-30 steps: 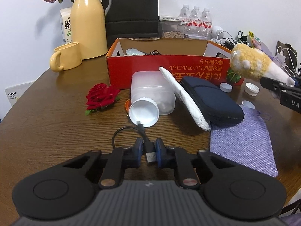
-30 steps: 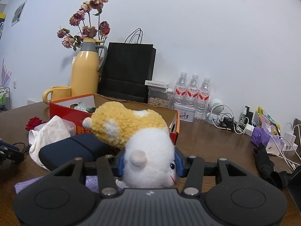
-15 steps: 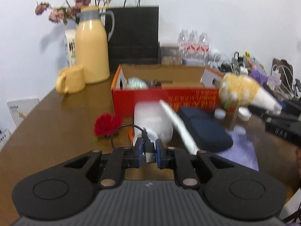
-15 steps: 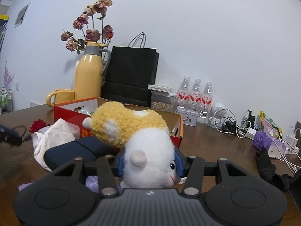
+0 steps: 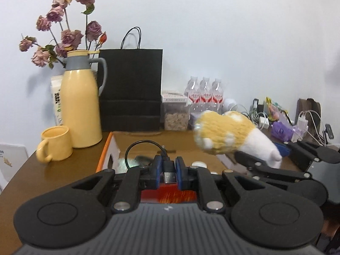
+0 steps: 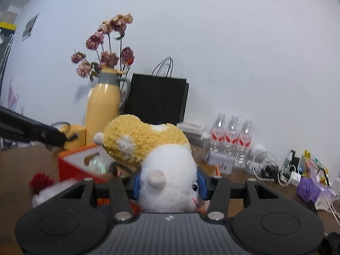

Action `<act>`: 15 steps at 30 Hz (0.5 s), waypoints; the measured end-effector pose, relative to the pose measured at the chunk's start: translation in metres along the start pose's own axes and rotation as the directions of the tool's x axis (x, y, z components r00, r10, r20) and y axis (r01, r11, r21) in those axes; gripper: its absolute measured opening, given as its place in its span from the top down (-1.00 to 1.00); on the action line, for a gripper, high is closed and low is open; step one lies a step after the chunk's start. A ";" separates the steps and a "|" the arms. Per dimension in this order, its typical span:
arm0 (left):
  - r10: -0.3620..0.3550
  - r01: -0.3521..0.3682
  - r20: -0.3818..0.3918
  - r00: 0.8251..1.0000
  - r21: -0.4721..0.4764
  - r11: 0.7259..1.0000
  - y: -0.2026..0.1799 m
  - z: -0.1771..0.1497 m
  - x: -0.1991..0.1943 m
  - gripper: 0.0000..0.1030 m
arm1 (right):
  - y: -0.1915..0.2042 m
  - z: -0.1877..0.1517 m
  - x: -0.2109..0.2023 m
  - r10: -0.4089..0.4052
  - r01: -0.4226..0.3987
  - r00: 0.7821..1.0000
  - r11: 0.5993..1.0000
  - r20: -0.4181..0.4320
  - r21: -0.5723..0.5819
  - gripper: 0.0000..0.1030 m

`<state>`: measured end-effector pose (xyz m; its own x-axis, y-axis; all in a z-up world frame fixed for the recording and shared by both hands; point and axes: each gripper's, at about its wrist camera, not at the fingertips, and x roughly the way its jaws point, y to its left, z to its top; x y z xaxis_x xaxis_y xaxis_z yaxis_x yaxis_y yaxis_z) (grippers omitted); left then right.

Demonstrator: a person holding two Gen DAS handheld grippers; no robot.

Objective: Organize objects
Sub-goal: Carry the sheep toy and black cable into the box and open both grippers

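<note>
My left gripper (image 5: 169,171) is shut on the plug of a black USB cable (image 5: 136,148), whose loop hangs over the open red cardboard box (image 5: 106,155). My right gripper (image 6: 169,183) is shut on a yellow and white plush hamster (image 6: 161,163), held just above the box's right side. In the left wrist view the plush hamster (image 5: 225,136) and the right gripper (image 5: 278,150) reach in from the right. The red box (image 6: 72,165) shows at lower left in the right wrist view, with my left gripper (image 6: 61,140) above it.
A yellow thermos (image 5: 79,106) with dried flowers and a yellow mug (image 5: 55,146) stand left of the box. Behind it are a black paper bag (image 5: 130,89), a clear food jar (image 5: 176,116) and three water bottles (image 5: 205,95). Chargers and cables (image 5: 276,119) clutter the right.
Both grippers have risen and moved toward the box. The cable came up off the table with the left gripper; the plush hamster now hangs over the box's right edge.
</note>
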<state>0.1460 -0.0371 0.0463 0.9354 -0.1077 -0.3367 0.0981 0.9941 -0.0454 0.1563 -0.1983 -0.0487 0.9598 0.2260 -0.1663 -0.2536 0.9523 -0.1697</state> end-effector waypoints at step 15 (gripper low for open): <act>0.048 -0.048 -0.003 0.999 -0.105 0.993 0.012 0.033 0.107 0.71 | -0.013 0.025 0.126 -0.094 0.096 0.994 0.995 -0.052 0.031 0.07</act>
<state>0.2590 -0.0361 0.0407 0.9382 -0.0595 -0.3410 0.0165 0.9917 -0.1277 0.2834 -0.1774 -0.0426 0.9719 0.1243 -0.1998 -0.1565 0.9755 -0.1546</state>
